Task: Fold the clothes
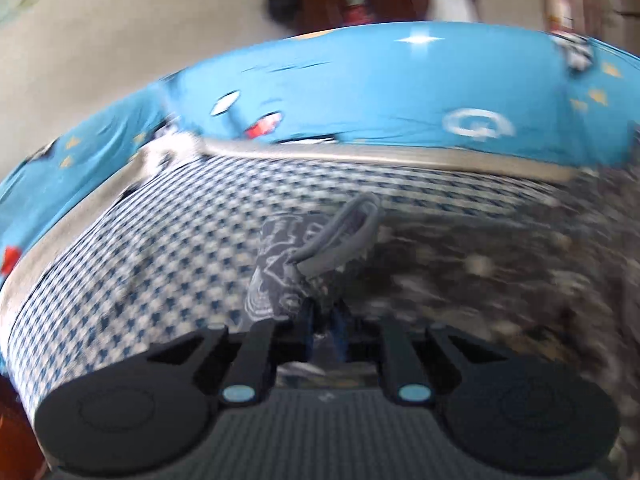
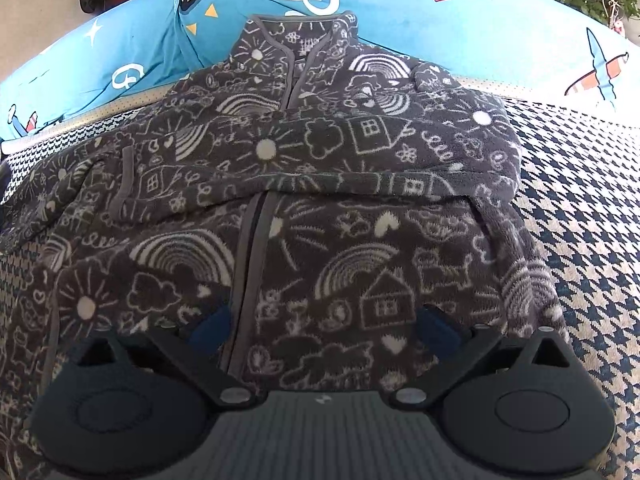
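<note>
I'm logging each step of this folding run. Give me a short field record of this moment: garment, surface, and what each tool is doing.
garment: grey fleece jacket with white doodle print, front up, one sleeve folded across the chest
surface: houndstooth cover, blue printed bedding behind
left tool: shut on a cuffed end of the jacket; view blurred
right tool: open over the jacket's lower front, gripping nothing

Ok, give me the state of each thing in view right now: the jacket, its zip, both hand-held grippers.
Grey doodle-print fleece jacket: flat on the houndstooth cover, one sleeve folded across the chest.
Jacket zip: closed.
Left hand-held gripper: shut on a jacket cuff.
Right hand-held gripper: open over the jacket, holding nothing.
</note>
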Action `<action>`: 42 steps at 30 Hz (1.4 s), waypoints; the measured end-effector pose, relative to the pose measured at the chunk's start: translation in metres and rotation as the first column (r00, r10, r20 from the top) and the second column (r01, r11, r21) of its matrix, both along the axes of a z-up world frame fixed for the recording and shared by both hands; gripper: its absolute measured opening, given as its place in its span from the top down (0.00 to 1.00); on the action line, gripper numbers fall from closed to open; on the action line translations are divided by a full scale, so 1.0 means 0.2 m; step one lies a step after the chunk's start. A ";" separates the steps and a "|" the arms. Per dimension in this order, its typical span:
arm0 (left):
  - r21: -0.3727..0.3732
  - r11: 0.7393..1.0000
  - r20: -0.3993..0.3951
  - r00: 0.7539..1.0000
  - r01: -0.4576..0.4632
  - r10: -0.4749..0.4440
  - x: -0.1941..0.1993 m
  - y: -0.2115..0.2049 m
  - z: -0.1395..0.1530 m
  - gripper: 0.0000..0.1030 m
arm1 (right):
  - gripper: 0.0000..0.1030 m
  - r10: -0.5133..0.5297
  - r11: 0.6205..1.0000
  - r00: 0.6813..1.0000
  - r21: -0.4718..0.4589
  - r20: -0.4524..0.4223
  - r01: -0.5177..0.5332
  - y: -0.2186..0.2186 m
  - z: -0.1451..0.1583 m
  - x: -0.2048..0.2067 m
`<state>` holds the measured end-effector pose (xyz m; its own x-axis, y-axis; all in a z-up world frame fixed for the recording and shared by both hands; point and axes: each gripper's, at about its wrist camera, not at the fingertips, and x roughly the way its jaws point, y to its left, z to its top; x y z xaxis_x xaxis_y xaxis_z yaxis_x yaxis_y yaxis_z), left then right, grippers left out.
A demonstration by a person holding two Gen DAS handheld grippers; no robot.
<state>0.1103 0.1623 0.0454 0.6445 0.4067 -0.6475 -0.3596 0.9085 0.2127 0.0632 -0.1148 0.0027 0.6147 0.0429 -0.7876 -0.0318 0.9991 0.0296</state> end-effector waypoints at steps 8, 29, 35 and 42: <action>0.064 0.976 -0.069 0.976 0.209 -0.205 -0.10 -0.34 -0.11 0.77 | 0.01 0.001 1.000 1.000 -0.007 -0.002 -0.001 0.01 0.00 0.00; 0.201 0.956 -0.020 0.976 0.214 -0.215 -0.14 -0.39 -0.11 0.46 | 0.00 0.000 0.999 1.000 -0.042 0.007 0.000 0.03 -0.01 0.00; 0.178 0.964 -0.026 0.981 0.196 -0.194 -0.06 -0.34 -0.15 0.49 | 0.00 0.003 0.999 1.000 -0.036 0.003 -0.002 0.02 0.00 0.00; 0.178 0.964 -0.049 0.980 0.196 -0.190 -0.03 -0.35 -0.21 0.79 | 0.00 0.004 0.999 1.000 -0.038 -0.004 -0.004 0.03 0.00 -0.01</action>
